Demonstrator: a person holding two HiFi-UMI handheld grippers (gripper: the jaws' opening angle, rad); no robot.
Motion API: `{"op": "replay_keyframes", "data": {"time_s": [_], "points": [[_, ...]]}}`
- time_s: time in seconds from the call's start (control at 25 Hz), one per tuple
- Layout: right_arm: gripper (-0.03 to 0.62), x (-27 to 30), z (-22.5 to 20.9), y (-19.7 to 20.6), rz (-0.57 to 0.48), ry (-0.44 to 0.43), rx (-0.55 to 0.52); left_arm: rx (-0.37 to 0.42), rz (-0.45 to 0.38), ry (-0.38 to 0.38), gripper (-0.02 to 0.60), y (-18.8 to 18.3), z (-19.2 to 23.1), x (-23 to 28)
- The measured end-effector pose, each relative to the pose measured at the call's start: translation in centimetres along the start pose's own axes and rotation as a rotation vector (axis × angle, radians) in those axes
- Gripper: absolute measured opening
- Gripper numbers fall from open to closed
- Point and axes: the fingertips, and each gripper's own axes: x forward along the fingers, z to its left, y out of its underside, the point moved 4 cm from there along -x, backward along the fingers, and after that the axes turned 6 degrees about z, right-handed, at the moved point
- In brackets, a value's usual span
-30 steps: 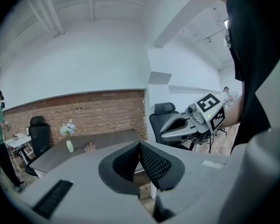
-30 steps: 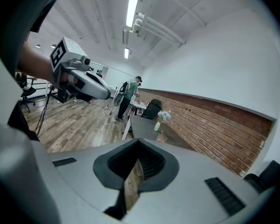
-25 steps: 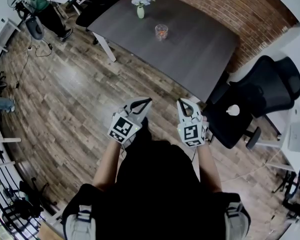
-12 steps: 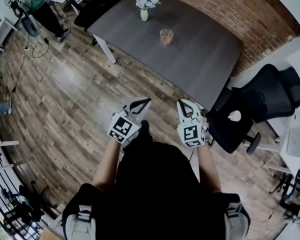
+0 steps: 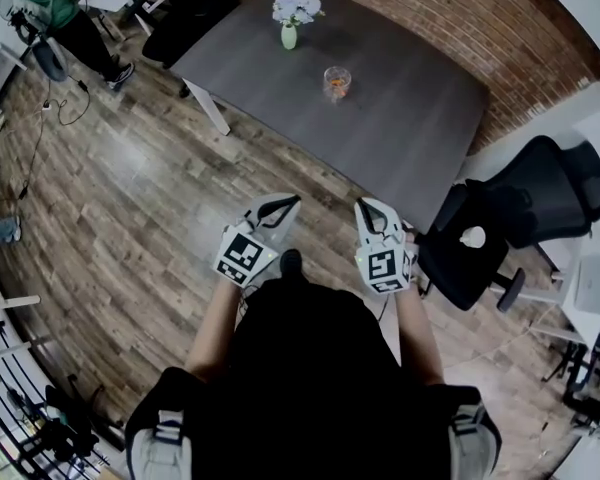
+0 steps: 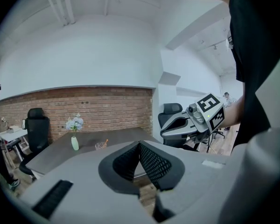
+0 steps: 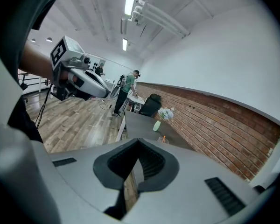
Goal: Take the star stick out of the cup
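Glass cup point(image 5: 336, 80) well off on dark counter point(image 5: 420, 118), orange star stick point(image 6: 106, 142) poking out. Tiny here, probably light, thin; pinch exposed top. Left gripper point(image 5: 290, 203), right gripper point(image 5: 366, 207) jaws pressed together, empty.

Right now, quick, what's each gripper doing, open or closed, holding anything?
Left gripper: closed, jaws touching at the tips, holding nothing.
Right gripper: closed, jaws touching at the tips, holding nothing.

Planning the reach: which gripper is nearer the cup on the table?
Right, but barely. The right gripper is almost in line with the cup; the left gripper sits off to its left. Both are far short of the table.
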Motion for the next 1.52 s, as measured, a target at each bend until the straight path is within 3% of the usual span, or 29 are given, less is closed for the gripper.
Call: {"op": "replay_keyframes", "data": {"time_s": [0.84,1.52], "points": [[0.000,4.4,-0.2,-1.4,0.038,0.095,0.069,0.064,0.003,0.109,0.003,0.2,6.2,1.9],[0.000,4.9,0.2,-1.6,0.048,0.104,0.090,0.059,0.009,0.131,0.003,0.7,6.6,1.4]]}}
